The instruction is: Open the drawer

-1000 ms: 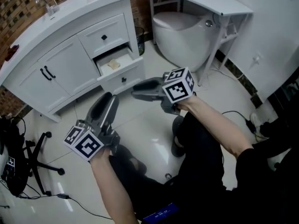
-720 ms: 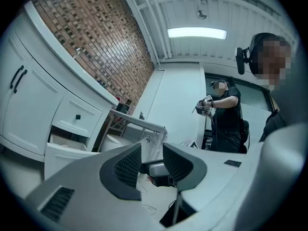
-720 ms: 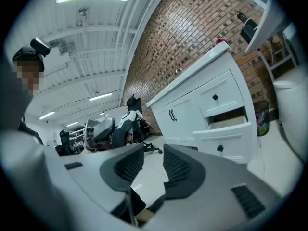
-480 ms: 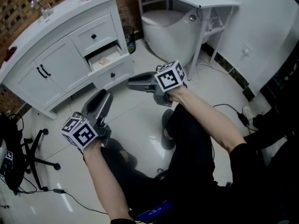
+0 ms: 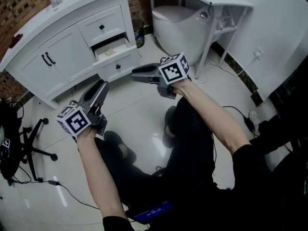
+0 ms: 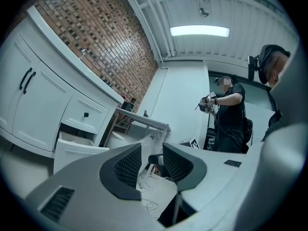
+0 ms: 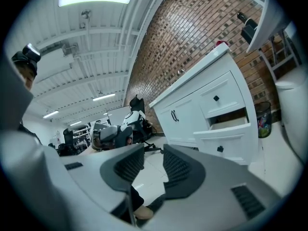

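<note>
My left tongs (image 5: 101, 88) & right tongs (image 5: 137, 74) stand apart, empty. Drawer (image 5: 126, 60) ahead prob. slides light; grip its small slippery knob (image 5: 116, 66).

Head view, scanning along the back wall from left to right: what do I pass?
cabinet double doors → open drawer → toilet

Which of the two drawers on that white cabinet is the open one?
The lower drawer: its front stands pulled out, showing the inside. The upper drawer just above it sits flush and closed.
</note>
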### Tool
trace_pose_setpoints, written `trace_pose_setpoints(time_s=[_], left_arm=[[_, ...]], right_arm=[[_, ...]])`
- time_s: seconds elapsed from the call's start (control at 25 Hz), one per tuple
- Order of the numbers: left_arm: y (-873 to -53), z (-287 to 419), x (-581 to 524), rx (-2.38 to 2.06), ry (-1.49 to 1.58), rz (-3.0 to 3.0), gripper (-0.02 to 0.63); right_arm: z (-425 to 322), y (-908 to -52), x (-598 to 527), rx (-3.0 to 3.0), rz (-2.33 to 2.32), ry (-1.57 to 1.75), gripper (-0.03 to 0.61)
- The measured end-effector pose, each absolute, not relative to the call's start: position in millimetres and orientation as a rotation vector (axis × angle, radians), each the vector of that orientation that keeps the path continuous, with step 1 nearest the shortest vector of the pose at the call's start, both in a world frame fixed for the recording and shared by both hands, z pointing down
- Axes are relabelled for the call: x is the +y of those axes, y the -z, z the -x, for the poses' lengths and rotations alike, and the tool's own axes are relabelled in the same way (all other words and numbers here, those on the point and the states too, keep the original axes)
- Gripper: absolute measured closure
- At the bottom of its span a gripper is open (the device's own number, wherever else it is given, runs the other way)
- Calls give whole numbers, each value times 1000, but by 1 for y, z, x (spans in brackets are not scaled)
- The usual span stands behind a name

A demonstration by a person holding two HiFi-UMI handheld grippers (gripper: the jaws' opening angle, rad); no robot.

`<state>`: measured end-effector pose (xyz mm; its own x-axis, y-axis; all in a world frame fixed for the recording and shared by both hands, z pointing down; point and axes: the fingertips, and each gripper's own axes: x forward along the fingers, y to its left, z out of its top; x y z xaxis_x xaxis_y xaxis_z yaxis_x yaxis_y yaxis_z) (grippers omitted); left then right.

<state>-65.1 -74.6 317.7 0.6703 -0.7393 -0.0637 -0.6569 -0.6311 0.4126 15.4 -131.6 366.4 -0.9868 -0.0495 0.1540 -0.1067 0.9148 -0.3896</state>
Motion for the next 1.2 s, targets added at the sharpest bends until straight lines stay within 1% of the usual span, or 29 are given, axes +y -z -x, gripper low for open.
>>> trace_pose_setpoints(time_s=[0.4,0.96,1.2], left_arm=[[-299,61,-74,-1035,310,-2633,476],[-316,72,-74,-1127,302,-2542,476],[-321,72,-71,-1112,309,-2530,476]], right_arm=[[-9,-354,-142,-2939,-144,-474,440],[-7,-361,-145,-2953,-199,-577,453],[-6,-361,-140,-2965,-189,-568,460]])
